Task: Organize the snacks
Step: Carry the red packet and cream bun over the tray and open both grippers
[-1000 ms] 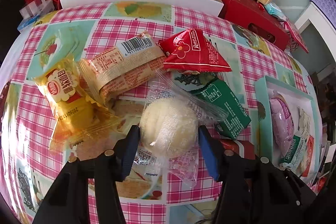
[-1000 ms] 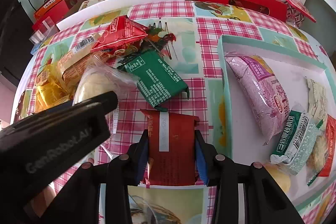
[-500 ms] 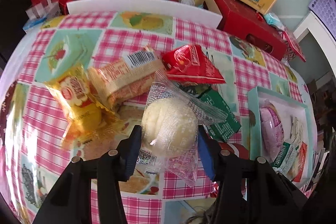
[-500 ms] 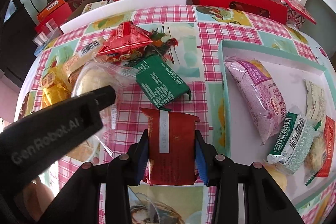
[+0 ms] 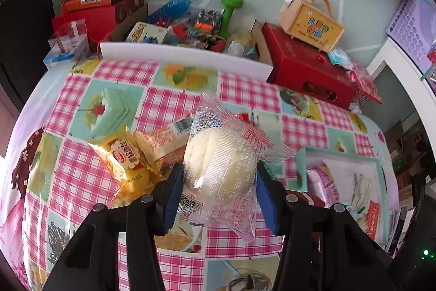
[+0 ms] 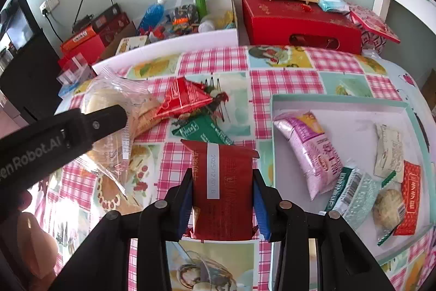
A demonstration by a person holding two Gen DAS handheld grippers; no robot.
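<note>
You have both picks in hand: left tongs [image 5: 219, 191] clamped on the clear-bagged bun [image 5: 219, 165], centre frame, clear of the bench; right tongs [image 6: 222, 202] nearly closed on the dark red packet [image 6: 222, 190], lower centre. Next, likely: carry both to the mint tray [image 6: 338, 99] at right. Its free floor is at the top; the purple bag [image 6: 310, 149] and small packs fill the rest. Yellow pack [image 5: 124, 158], red pouch [image 6: 184, 97], green pack [image 6: 203, 130] remain on the bench.

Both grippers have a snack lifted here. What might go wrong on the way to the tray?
The left gripper squeezes a soft bun through slippery clear wrap; it may slip or get crushed. The right gripper holds the dark red packet low down, so it could tip. The tray is already crowded near its front.
</note>
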